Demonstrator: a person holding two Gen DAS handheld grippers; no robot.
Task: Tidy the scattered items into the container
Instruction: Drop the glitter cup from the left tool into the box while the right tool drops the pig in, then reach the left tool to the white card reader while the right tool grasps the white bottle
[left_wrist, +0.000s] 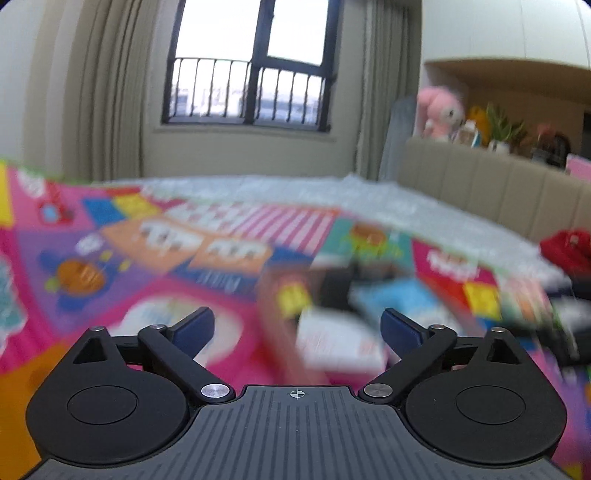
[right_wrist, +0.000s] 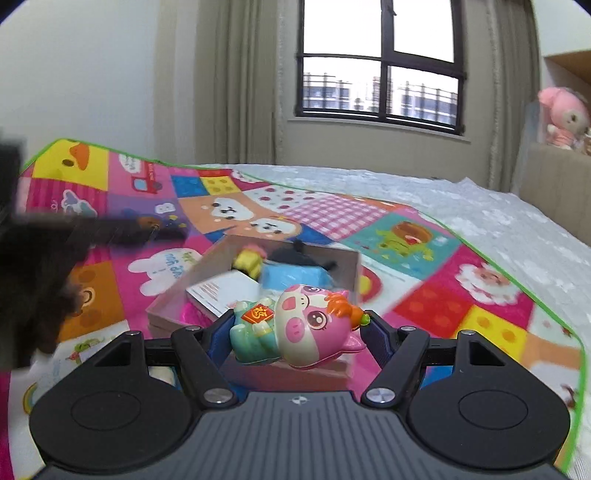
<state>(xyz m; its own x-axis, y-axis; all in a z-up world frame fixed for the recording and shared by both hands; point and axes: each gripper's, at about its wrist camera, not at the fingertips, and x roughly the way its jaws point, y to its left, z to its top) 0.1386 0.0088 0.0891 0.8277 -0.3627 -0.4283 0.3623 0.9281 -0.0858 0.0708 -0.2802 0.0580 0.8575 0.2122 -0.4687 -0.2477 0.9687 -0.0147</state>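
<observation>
My right gripper (right_wrist: 297, 334) is shut on a pink pig toy (right_wrist: 295, 328) with a teal body, held just above the near rim of an open cardboard box (right_wrist: 351, 266). The box holds a white card (right_wrist: 218, 291), a blue packet (right_wrist: 295, 277), a yellow item (right_wrist: 249, 260) and a dark object (right_wrist: 295, 254). My left gripper (left_wrist: 297, 328) is open and empty, hovering over the same box (left_wrist: 269, 302), which is blurred in the left wrist view. The left gripper appears as a dark blur (right_wrist: 55, 251) in the right wrist view.
A colourful patchwork play mat (right_wrist: 424, 295) covers a bed with a white quilt (right_wrist: 480, 206). A beige headboard (left_wrist: 480, 184) stands right, with a pink plush (left_wrist: 439, 110) behind it. A red object (left_wrist: 565, 247) lies at the right. Window and curtains behind.
</observation>
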